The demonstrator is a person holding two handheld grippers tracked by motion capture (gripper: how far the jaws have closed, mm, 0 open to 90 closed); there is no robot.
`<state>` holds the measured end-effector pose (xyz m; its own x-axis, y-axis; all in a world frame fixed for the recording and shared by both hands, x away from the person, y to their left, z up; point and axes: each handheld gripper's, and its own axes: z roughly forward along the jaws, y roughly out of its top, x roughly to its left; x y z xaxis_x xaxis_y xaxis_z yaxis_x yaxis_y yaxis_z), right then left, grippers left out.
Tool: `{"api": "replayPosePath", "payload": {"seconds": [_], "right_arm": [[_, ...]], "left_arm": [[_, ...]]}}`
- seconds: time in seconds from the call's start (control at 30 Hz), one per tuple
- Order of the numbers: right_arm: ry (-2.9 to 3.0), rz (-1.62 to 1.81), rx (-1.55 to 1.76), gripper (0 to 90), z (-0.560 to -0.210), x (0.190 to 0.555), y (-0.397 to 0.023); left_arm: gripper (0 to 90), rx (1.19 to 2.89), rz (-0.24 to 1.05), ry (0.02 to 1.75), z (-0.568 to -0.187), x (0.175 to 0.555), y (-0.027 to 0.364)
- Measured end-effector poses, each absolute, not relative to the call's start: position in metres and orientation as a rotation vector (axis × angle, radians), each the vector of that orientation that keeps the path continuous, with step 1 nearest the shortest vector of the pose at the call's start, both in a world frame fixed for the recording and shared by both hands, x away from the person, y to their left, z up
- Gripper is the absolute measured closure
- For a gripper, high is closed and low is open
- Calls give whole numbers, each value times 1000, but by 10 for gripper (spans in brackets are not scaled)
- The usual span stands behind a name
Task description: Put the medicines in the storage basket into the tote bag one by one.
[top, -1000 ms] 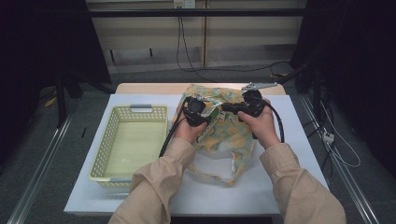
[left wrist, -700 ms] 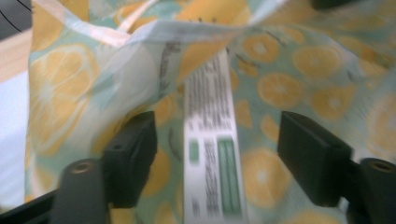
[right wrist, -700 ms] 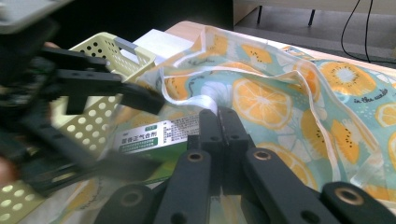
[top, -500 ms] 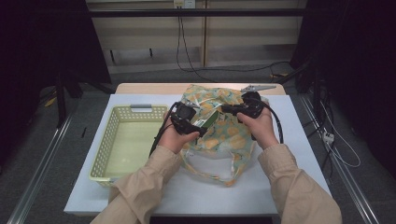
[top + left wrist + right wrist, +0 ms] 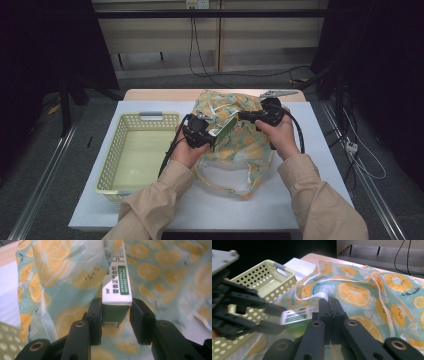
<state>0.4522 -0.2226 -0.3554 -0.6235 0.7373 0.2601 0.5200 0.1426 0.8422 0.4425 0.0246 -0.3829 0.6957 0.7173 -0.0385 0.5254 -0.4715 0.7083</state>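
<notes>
Left gripper view: we see our left gripper (image 5: 116, 315), jaws just closing, clamping a green-and-white cardboard medicine box (image 5: 117, 287) half out of the orange-print fabric bag (image 5: 240, 140), whose rim our right gripper (image 5: 329, 308) pinches tight. Cloth could snag the box and twist it loose short of the pale yellow plastic basket (image 5: 112, 165).

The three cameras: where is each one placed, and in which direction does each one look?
High view: above the person's side, looking forward and down on the table; both forearms and hands show.
Left gripper view: rides on the left gripper, looking along its jaws at the green-and-white box they grip.
Right gripper view: rides on the right gripper, looking along its shut jaws, pinching the bag.
All three views share the orange-print bag and the box.
</notes>
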Motion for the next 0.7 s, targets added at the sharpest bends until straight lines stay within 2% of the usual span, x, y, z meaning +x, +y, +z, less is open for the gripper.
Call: {"api": "replayPosePath", "payload": {"seconds": [0.3,0.57,0.6,0.63,0.7], "right_arm": [[2204,1454,1239,900,-355,451,-224],[2164,1467,1260,900,-352,452,-230],[2163,1462,1261,900,-351,452,-230],[2159,1467,1261,900,-351,452,-231],[2167,1462,1259,900,-351,452,-232]], "left_arm": [[637,2088,394,1025,-386,464,7],[617,2087,316,1018,-387,462,9],[565,2087,318,1016,-384,460,10],[455,2088,322,1022,-381,457,9],[315,2102,315,1006,-375,450,10]]}}
